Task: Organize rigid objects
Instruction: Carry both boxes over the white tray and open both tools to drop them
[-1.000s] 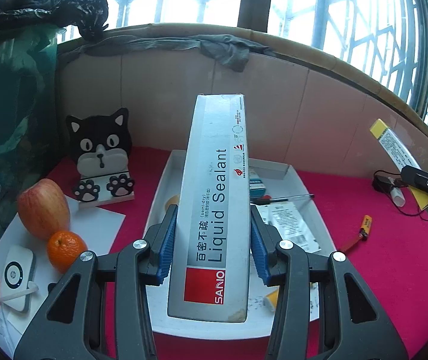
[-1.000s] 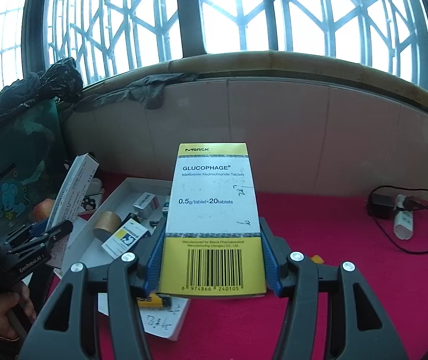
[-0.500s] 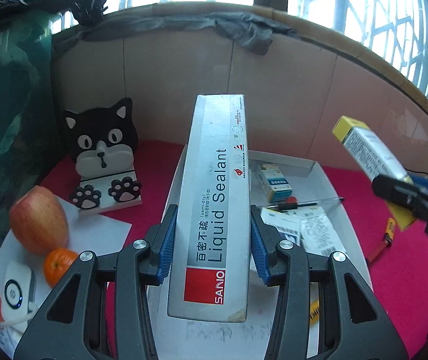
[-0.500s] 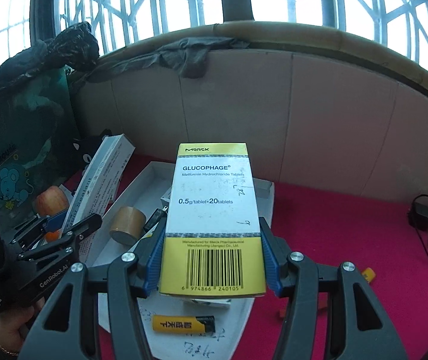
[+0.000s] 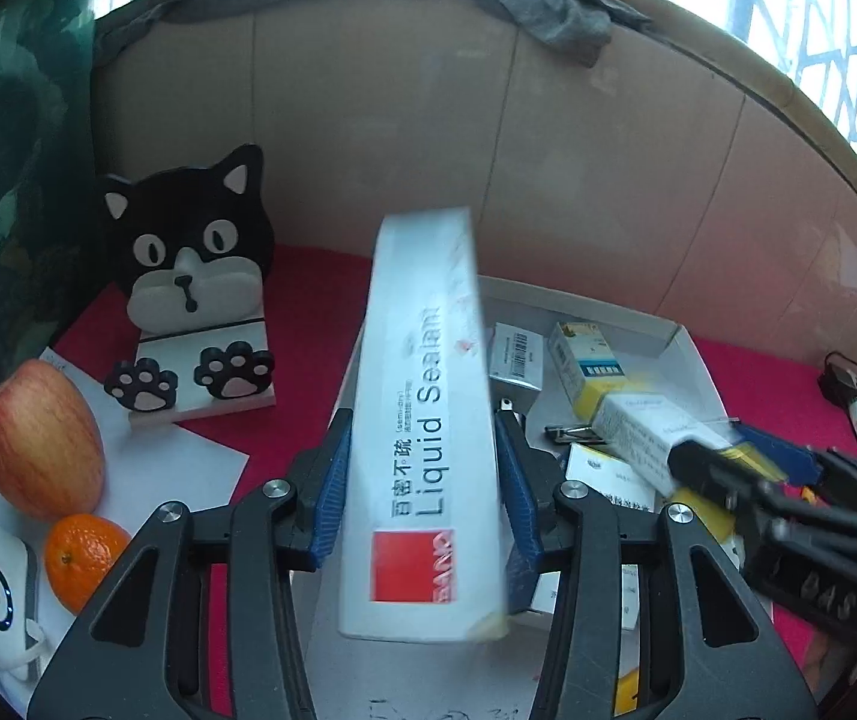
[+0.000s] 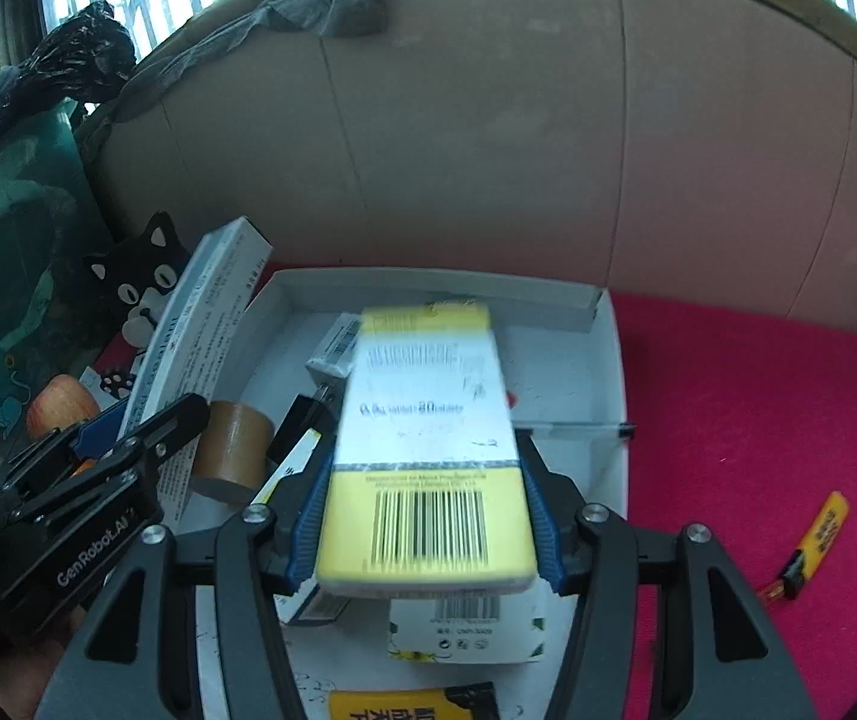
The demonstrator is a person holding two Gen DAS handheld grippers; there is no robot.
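Note:
My left gripper (image 5: 422,486) is shut on a long white Liquid Sealant box (image 5: 425,420) and holds it over the left side of the white tray (image 5: 686,354). My right gripper (image 6: 425,510) is shut on a yellow and white Glucophage tablet box (image 6: 428,438) above the tray's (image 6: 614,372) middle. Each gripper shows in the other's view: the right one (image 5: 728,468) with its box low over the tray, the left one (image 6: 128,438) with the sealant box (image 6: 200,324) at the tray's left rim.
The tray holds several small medicine boxes (image 5: 584,366), a brown tape roll (image 6: 230,450) and a yellow lighter (image 6: 410,705). A cat stand (image 5: 188,288), an apple (image 5: 38,438) and an orange (image 5: 83,558) sit left. Another lighter (image 6: 812,546) lies on the red cloth at right.
Both grippers have come down and forward over the tray with their boxes. The right gripper has moved in closer beside the left one.

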